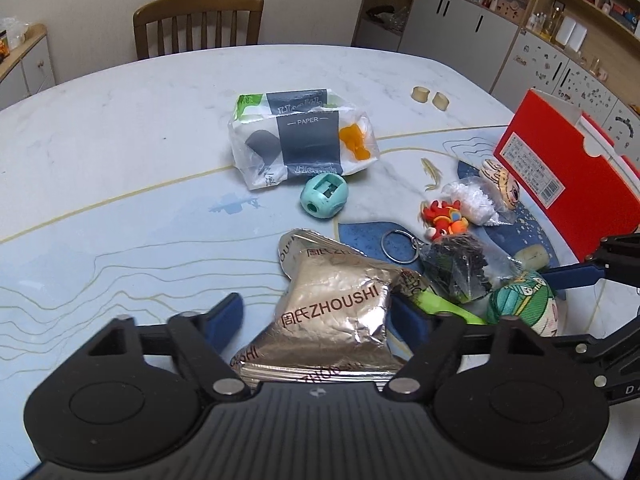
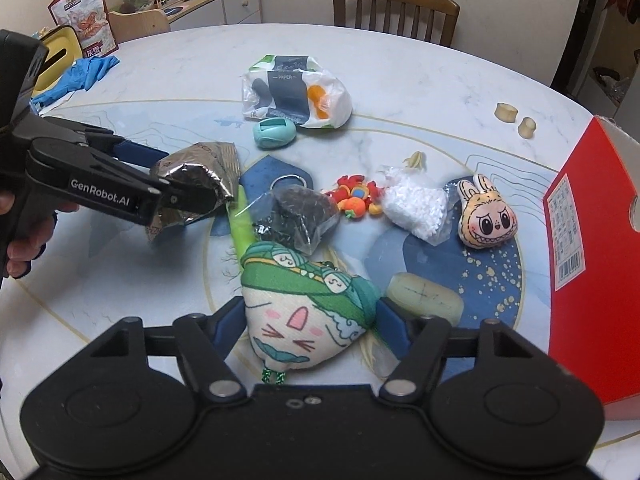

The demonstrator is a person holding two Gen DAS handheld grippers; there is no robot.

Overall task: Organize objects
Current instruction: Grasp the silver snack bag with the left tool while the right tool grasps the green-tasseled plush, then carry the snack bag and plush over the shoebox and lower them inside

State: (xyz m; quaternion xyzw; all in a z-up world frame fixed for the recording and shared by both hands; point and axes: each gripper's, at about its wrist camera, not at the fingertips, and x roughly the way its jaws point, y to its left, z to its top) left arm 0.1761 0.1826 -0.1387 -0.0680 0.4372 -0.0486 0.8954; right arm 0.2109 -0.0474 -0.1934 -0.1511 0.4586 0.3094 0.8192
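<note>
My left gripper (image 1: 320, 316) is shut on a crumpled silver foil packet (image 1: 332, 312) marked ZHOUSHI; in the right wrist view the same gripper (image 2: 188, 196) holds the packet (image 2: 200, 172) just above the table. My right gripper (image 2: 310, 320) is shut on a green-and-cream plush charm (image 2: 300, 300) with a pink cat face, also seen in the left wrist view (image 1: 524, 304). A red cardboard box (image 2: 592, 272) stands open at the right edge.
On the table lie a tissue pack (image 2: 294, 92), a teal ball-shaped sharpener (image 2: 274, 132), a bag of dark bits (image 2: 300, 212), a red-orange toy (image 2: 356, 196), a bag of white pellets (image 2: 416, 208), a rabbit-face plush (image 2: 486, 216), a pale soap bar (image 2: 424, 294), two wooden rings (image 2: 514, 118) and blue gloves (image 2: 76, 78).
</note>
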